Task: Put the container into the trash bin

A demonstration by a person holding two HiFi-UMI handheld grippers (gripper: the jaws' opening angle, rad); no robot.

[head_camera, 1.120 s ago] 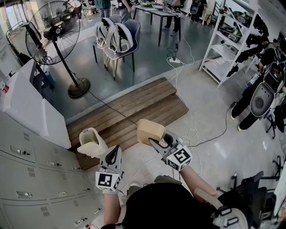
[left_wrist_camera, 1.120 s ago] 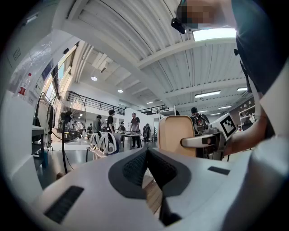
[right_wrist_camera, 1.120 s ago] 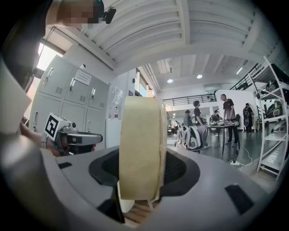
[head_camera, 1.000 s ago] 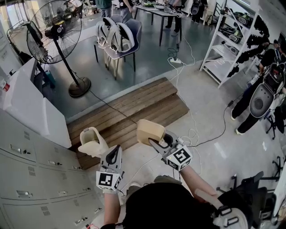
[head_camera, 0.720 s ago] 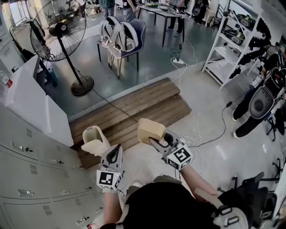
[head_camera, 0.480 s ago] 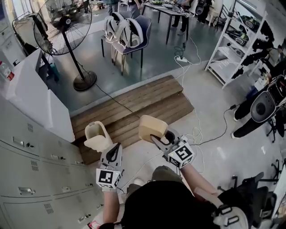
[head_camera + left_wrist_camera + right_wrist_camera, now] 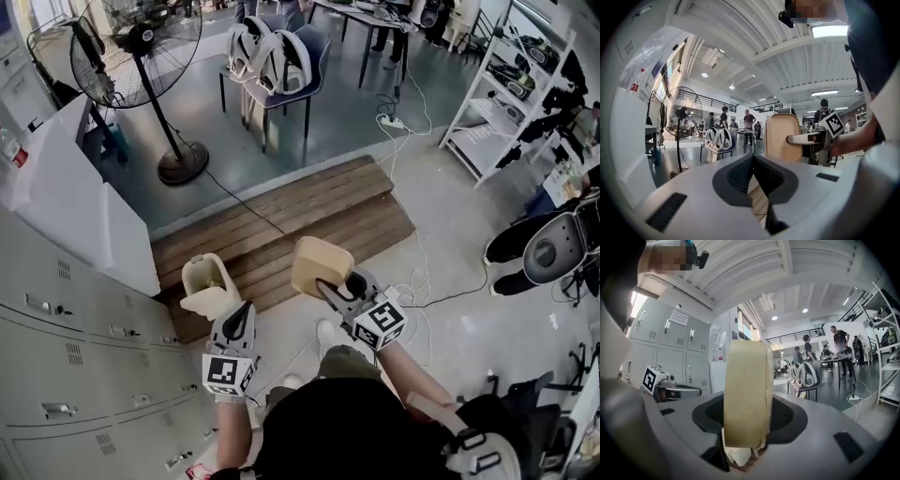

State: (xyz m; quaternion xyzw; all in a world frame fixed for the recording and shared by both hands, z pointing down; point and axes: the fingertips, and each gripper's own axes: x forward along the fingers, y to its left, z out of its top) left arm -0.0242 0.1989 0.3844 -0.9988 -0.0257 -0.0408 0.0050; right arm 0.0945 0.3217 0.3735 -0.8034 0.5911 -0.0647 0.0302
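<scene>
Between the jaws of the right hand-held gripper (image 7: pixel 336 292) stands the beige container (image 7: pixel 322 265). It is gripped on edge, its narrow side toward that gripper's camera and its broad face rising well above the pads. A crumple of pale paper or film shows low in the gap under it. The container is up in the air, out over the wooden platform (image 7: pixel 281 220), not in the bin.

The left hand-held gripper (image 7: pixel 237 321) is level with the right one and to its left. Its jaws are closed together at the tips with nothing caught in them; only floorboards show through the slit behind the pads.

Just past the left gripper's tips in the head view, and left of the container, is the small beige trash bin (image 7: pixel 208 284). Its mouth is open and its lid hangs to the near side. It sits at the platform's near end, beside the grey lockers (image 7: pixel 75 375) on the left gripper's outer side.
</scene>
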